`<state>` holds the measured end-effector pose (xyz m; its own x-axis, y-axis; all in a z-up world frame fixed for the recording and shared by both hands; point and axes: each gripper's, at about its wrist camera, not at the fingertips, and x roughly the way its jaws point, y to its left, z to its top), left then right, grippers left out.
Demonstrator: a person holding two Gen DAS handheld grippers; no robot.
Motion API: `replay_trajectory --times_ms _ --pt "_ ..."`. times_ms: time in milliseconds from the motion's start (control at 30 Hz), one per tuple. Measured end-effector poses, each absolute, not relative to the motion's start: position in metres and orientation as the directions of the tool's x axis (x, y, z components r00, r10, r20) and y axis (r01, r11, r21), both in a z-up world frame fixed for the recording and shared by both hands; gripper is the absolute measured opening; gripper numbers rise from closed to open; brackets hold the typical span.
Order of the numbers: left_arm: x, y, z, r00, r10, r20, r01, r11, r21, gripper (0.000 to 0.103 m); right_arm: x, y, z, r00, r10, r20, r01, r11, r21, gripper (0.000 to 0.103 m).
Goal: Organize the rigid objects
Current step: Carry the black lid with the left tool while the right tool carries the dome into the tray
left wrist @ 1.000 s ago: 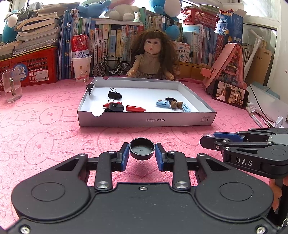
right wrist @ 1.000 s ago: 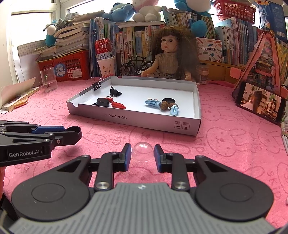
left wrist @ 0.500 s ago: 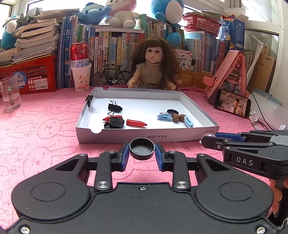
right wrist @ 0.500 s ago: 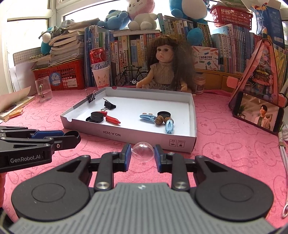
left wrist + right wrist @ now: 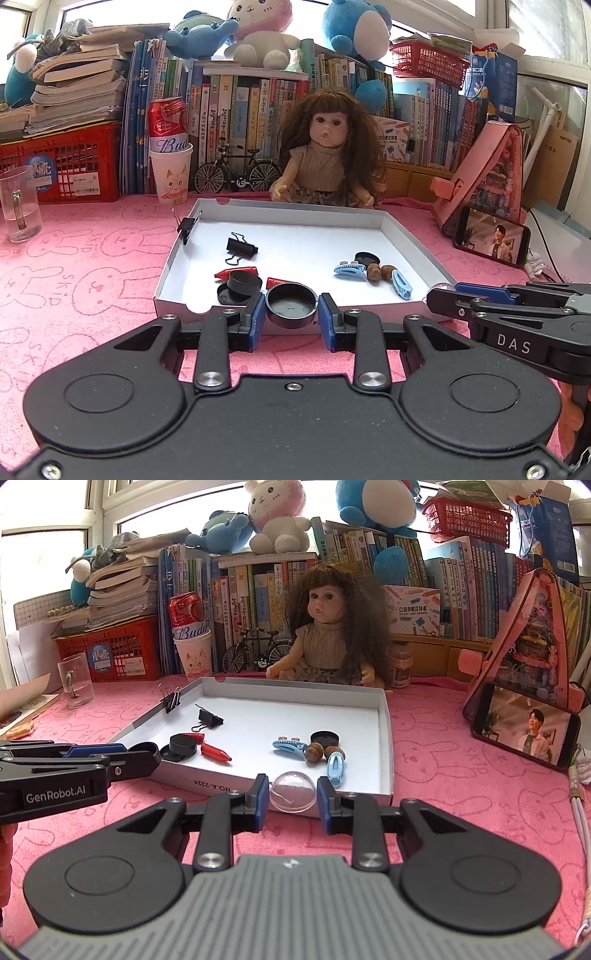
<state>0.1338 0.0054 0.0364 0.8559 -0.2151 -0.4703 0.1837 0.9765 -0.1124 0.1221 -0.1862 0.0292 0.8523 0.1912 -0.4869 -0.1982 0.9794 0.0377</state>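
My left gripper (image 5: 291,317) is shut on a round black cap (image 5: 291,305), held just before the front wall of the white tray (image 5: 413,254). My right gripper (image 5: 292,798) is shut on a clear plastic dome (image 5: 293,792), also at the tray's near edge (image 5: 386,746). Inside the tray lie black binder clips (image 5: 240,246), red crayon-like pieces (image 5: 216,753), black caps (image 5: 242,282), blue hair clips (image 5: 290,745) and brown nuts (image 5: 316,754). Each gripper shows in the other's view: the right one (image 5: 436,295) and the left one (image 5: 147,755).
A doll (image 5: 328,147) sits behind the tray, with a toy bicycle (image 5: 236,171), a paper cup holding a can (image 5: 170,173) and a glass mug (image 5: 18,205) to the left. A phone (image 5: 491,236) leans on a pink stand at right. Books fill the back.
Both grippers have moved forward toward the tray and risen a little, each keeping its object. The tray now looms larger and its front wall sits right behind the held cap and dome.
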Motion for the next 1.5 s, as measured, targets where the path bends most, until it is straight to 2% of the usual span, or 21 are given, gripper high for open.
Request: replay_trajectory --times_ms 667,933,1500 --pt "0.211 -0.005 0.034 0.846 -0.236 -0.478 0.17 0.969 -0.178 0.029 0.18 -0.182 0.027 0.831 0.188 -0.524 -0.171 0.982 0.081 0.033" --pt "0.239 -0.01 0.017 0.828 -0.197 -0.526 0.121 0.977 -0.175 0.029 0.205 -0.178 0.014 0.792 0.204 -0.575 -0.161 0.979 0.125 0.033" --pt "0.261 -0.014 0.002 0.821 -0.16 -0.548 0.091 0.984 -0.151 0.029 0.229 -0.18 -0.005 0.766 0.175 -0.618 -0.105 0.983 0.149 0.033"
